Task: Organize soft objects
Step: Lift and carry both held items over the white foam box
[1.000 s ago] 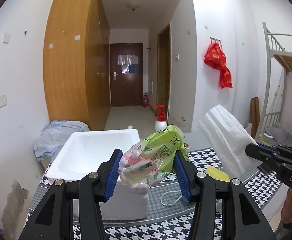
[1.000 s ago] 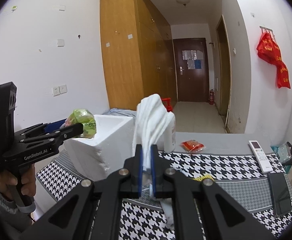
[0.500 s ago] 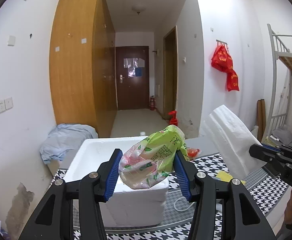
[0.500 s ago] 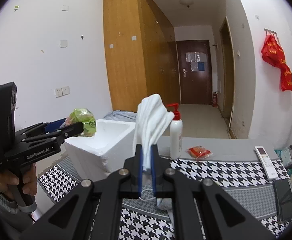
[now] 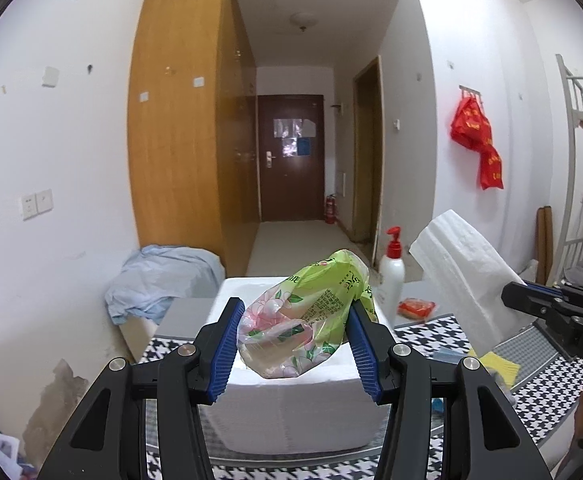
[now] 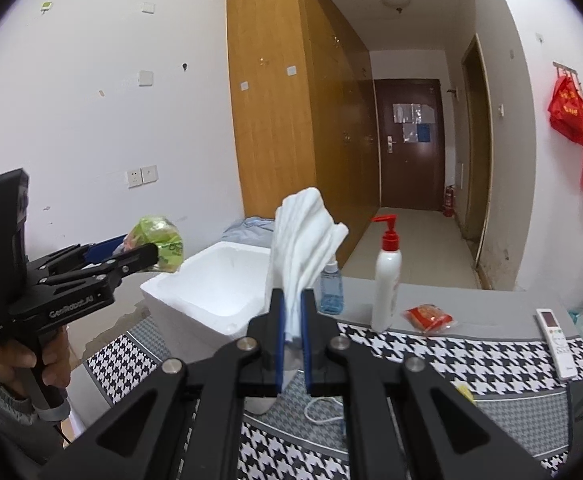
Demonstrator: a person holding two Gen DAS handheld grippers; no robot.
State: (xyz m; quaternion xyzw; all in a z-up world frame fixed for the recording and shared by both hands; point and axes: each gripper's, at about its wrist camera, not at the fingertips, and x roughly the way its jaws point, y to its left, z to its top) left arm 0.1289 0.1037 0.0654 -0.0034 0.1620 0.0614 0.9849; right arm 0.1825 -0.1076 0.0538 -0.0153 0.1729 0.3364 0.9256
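While both loads ride above worktop (image 6: 487,356), foam box (image 5: 291,400) has come closer beneath left hand-held gripper (image 5: 293,340) over last second, open top now just ahead. Left hand-held gripper clamped on green tissue pack (image 5: 307,320); right hand-held gripper (image 6: 291,336) pinched on white towel (image 6: 303,240), beside box. Judgement: drop-off near, neither soft item boxed yet.

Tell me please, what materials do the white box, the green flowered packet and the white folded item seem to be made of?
The white open-topped box looks like expanded foam: matte, thick walls, grainy broken edges. The green flowered packet in the left gripper seems to be thin glossy plastic film, crinkled with highlights. The white folded item in the right gripper appears to be soft cloth or tissue, matte, draping in folds.
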